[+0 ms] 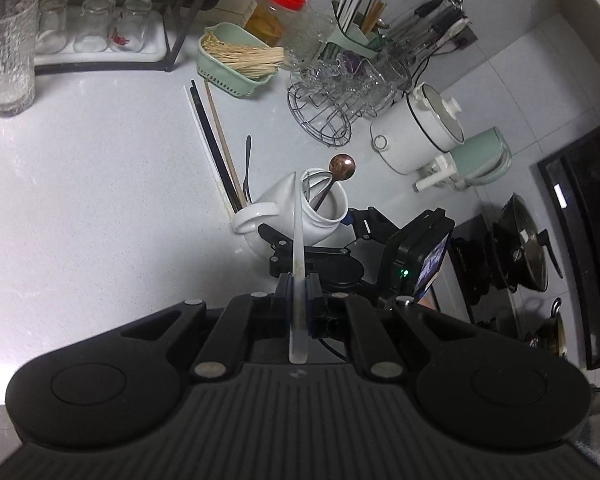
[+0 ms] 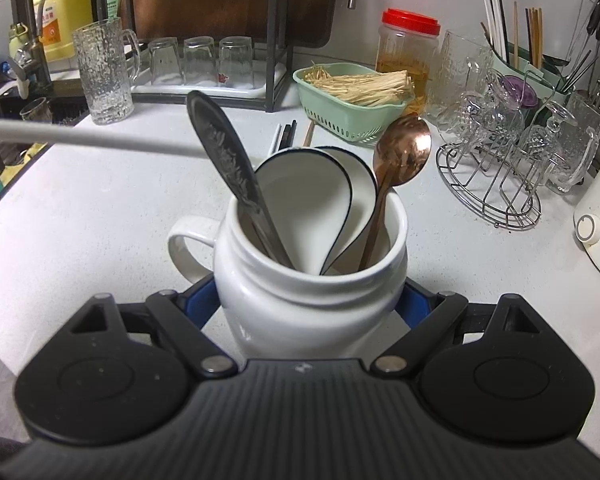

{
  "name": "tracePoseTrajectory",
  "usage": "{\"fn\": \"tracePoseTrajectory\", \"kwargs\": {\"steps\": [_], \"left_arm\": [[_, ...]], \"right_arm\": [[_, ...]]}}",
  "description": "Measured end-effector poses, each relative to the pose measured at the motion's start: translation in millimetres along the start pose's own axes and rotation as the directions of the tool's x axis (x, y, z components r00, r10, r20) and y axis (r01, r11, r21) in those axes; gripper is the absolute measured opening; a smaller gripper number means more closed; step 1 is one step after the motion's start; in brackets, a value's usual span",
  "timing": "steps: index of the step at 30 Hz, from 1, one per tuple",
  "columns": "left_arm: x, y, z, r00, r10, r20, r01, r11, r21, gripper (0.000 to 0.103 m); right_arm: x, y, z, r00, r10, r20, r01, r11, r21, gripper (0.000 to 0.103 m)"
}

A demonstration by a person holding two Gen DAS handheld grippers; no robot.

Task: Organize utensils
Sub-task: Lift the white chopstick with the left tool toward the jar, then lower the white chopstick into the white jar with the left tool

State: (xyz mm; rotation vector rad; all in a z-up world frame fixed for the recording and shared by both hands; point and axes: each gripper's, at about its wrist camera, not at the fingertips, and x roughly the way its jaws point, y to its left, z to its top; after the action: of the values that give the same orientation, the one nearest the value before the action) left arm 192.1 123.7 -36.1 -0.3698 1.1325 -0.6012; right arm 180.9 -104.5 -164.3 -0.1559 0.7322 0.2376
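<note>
My left gripper is shut on a white chopstick that points ahead, with its tip over the mouth of the white mug. In the right wrist view that chopstick crosses from the left edge toward the mug. My right gripper is shut on the mug's body, a blue pad on each side. In the mug stand a dark metal spoon, white ceramic spoons and a copper spoon. A black chopstick, a wooden chopstick and a small fork lie on the counter beyond the mug.
Behind the mug are a green basket of sticks, a red-lidded jar, a wire rack of glasses and a green holder with chopsticks. A tall glass stands at the back left. A white cooker and the stove lie to the right.
</note>
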Motion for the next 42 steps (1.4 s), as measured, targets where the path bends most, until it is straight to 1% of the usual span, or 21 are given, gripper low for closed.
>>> {"fn": "tracePoseTrajectory", "kwargs": {"steps": [4,7,11,15,19,24,26,29,33,37,40,42], "left_arm": [[-6.1,-10.7,19.7,0.999,0.026,-0.04,-0.025,0.999,0.036,0.008],[-14.1,-23.9,35.0,0.996,0.068,-0.062,-0.062,0.994,0.094,0.008],[-22.3,-42.8,51.2,0.991,0.098,-0.092,-0.084,0.985,0.15,0.008],[-22.1,-62.8,59.1,0.985,0.101,-0.137,-0.075,0.98,0.186,0.008],[-14.2,-78.5,61.8,0.974,0.126,-0.19,-0.082,0.971,0.225,0.008],[4.3,-86.8,70.7,0.949,0.186,-0.253,-0.115,0.955,0.272,0.008],[15.4,-90.8,75.9,0.938,0.205,-0.281,-0.121,0.95,0.287,0.008],[30.4,-101.1,84.0,0.917,0.248,-0.311,-0.14,0.933,0.332,0.008],[51.9,-116.6,92.0,0.89,0.279,-0.36,-0.13,0.913,0.386,0.008],[77.6,-128.3,100.4,0.864,0.323,-0.387,-0.133,0.886,0.444,0.008],[97.3,-136.4,103.1,0.849,0.35,-0.395,-0.127,0.862,0.491,0.008],[110.9,-137.2,104.9,0.842,0.361,-0.401,-0.127,0.855,0.503,0.009]], "right_arm": [[-0.4,0.4,-0.9,1.0,-0.002,0.009,0.002,1.0,0.001,0.092],[-0.6,0.6,-1.6,1.0,-0.001,0.014,0.001,1.0,-0.001,0.092],[-0.8,0.7,-2.9,1.0,0.0,0.021,0.0,1.0,-0.003,0.092],[-1.0,1.1,-4.1,1.0,0.002,0.03,-0.001,1.0,-0.004,0.092],[-2.2,1.8,-5.3,0.999,0.002,0.037,-0.002,1.0,-0.004,0.092],[-2.2,1.4,-6.1,0.999,0.004,0.046,-0.003,1.0,-0.003,0.092],[-2.8,1.5,-7.4,0.999,0.004,0.052,-0.004,1.0,-0.003,0.092],[-3.3,1.2,-7.5,0.998,0.004,0.055,-0.003,1.0,-0.003,0.092],[-2.8,0.8,-6.5,0.999,0.004,0.053,-0.004,1.0,-0.002,0.092],[-3.0,1.0,-7.8,0.998,0.004,0.062,-0.003,1.0,-0.002,0.092],[-3.8,2.0,-8.7,0.998,-0.001,0.064,0.001,1.0,0.001,0.092],[-4.1,2.2,-8.8,0.998,0.0,0.063,0.0,1.0,0.0,0.092]]}}
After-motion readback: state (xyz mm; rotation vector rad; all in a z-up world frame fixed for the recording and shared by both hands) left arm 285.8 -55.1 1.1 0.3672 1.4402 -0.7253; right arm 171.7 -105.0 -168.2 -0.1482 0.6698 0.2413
